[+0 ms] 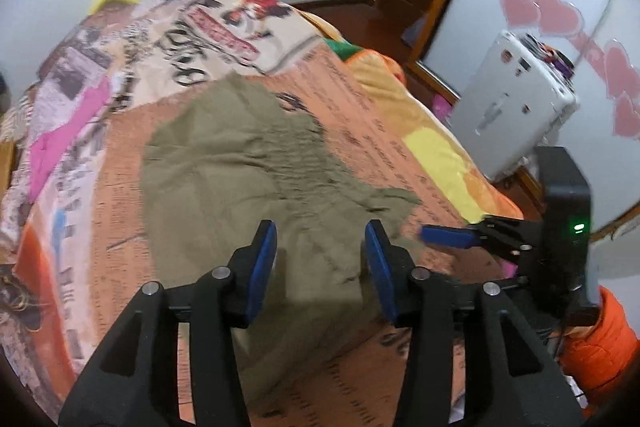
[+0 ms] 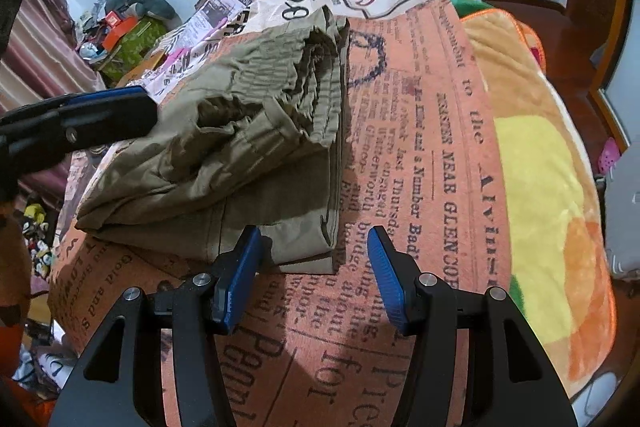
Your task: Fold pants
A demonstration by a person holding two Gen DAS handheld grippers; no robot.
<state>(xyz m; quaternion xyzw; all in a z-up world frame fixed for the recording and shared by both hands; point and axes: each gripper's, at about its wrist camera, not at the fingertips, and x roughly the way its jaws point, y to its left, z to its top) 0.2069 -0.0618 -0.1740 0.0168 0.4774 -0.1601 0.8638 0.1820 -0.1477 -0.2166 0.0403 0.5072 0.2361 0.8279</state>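
The khaki pants (image 1: 248, 163) lie folded in a thick stack on the newspaper-print blanket (image 1: 400, 155); in the right wrist view the pants (image 2: 248, 131) show their gathered waistband on top. My left gripper (image 1: 320, 263) is open and empty just above the near edge of the pants. My right gripper (image 2: 314, 271) is open and empty over the blanket (image 2: 420, 167) at the pants' near right corner. The right gripper also shows in the left wrist view (image 1: 452, 235), and the left one in the right wrist view (image 2: 100, 115).
The bed drops off to a wooden floor (image 1: 368, 23) on the right. A white case (image 1: 516, 95) stands by a glass door with pink hearts. Clutter and boxes (image 2: 120, 35) sit left of the bed. An orange sleeve (image 1: 600, 343) is at lower right.
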